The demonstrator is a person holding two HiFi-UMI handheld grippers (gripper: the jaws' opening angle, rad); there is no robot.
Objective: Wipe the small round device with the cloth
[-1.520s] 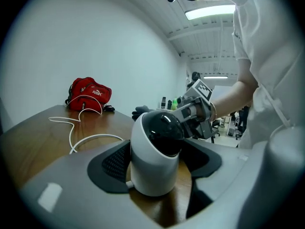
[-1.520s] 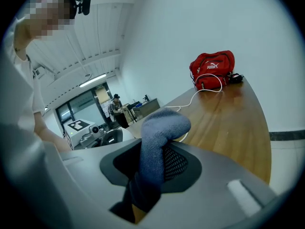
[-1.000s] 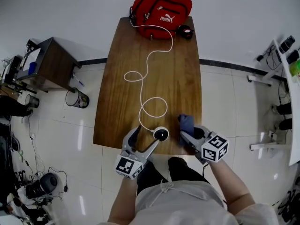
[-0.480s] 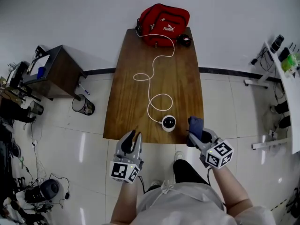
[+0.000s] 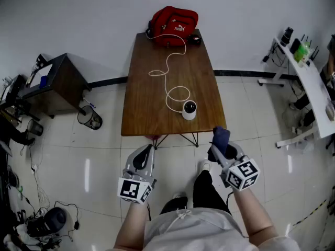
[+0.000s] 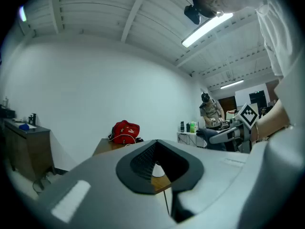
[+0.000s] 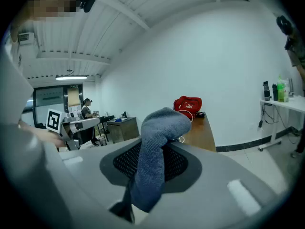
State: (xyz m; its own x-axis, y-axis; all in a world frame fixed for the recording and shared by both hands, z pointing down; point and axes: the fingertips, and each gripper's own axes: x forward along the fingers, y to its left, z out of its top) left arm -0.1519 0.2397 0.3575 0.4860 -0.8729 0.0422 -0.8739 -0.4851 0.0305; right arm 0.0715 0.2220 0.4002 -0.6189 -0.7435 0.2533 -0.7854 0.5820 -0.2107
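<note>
Head view: left gripper [image 5: 145, 153] withdrew from table [image 5: 149, 106], clenching empty; right gripper [image 5: 218, 149] grips cloth [image 5: 221, 136].

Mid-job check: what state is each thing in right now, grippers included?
left gripper: shut, just closed, nothing between its jaws.
right gripper: shut on the cloth.
cloth: bunched, sticking out past the jaws, off the table.
small round device: upright on the table, untouched, cable attached.
cable: loosely looped, running to the red bag.
red bag: resting at the table's far end.
</note>
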